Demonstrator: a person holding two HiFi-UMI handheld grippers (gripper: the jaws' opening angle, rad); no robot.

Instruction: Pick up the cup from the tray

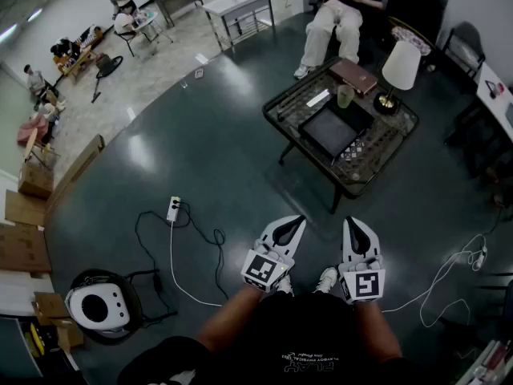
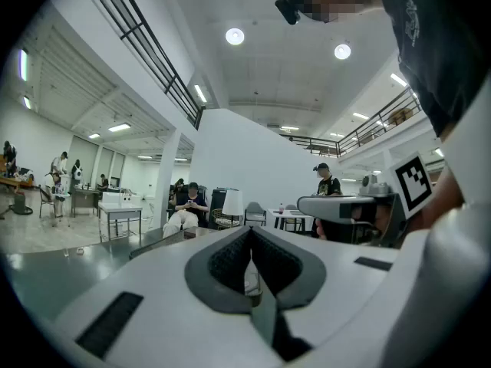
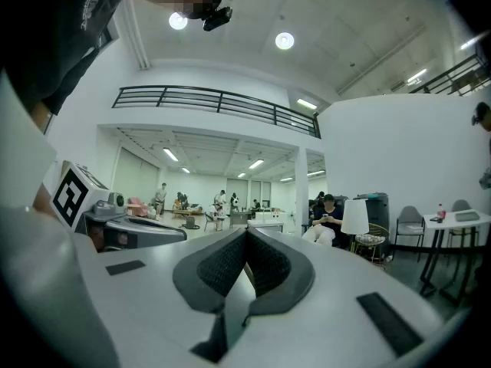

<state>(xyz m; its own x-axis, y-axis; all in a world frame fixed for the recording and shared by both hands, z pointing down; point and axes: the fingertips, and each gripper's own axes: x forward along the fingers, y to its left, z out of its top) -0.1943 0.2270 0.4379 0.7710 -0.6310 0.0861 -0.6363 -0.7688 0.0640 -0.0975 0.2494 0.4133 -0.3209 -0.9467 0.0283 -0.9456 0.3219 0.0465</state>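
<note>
A pale translucent cup [image 1: 345,95] stands on the dark glass coffee table [image 1: 398,139], at the far edge of a black tray [image 1: 330,131]; I cannot tell whether it rests on the tray. Both grippers are held close to the person's body, well short of the table. The left gripper [image 1: 299,220] [image 2: 250,232] is shut, jaws meeting at the tip with nothing between them. The right gripper [image 1: 350,221] [image 3: 246,232] is shut and empty too. Each gripper view shows the other gripper alongside and the room beyond, with the cup too small to make out.
On the table stand a white-shaded lamp [image 1: 400,66] and a brown box [image 1: 353,76]. A seated person [image 1: 337,14] is just behind it. A power strip [image 1: 172,208] with cables [image 1: 180,247], a round white device [image 1: 98,307] and a white cable [image 1: 449,271] lie on the floor.
</note>
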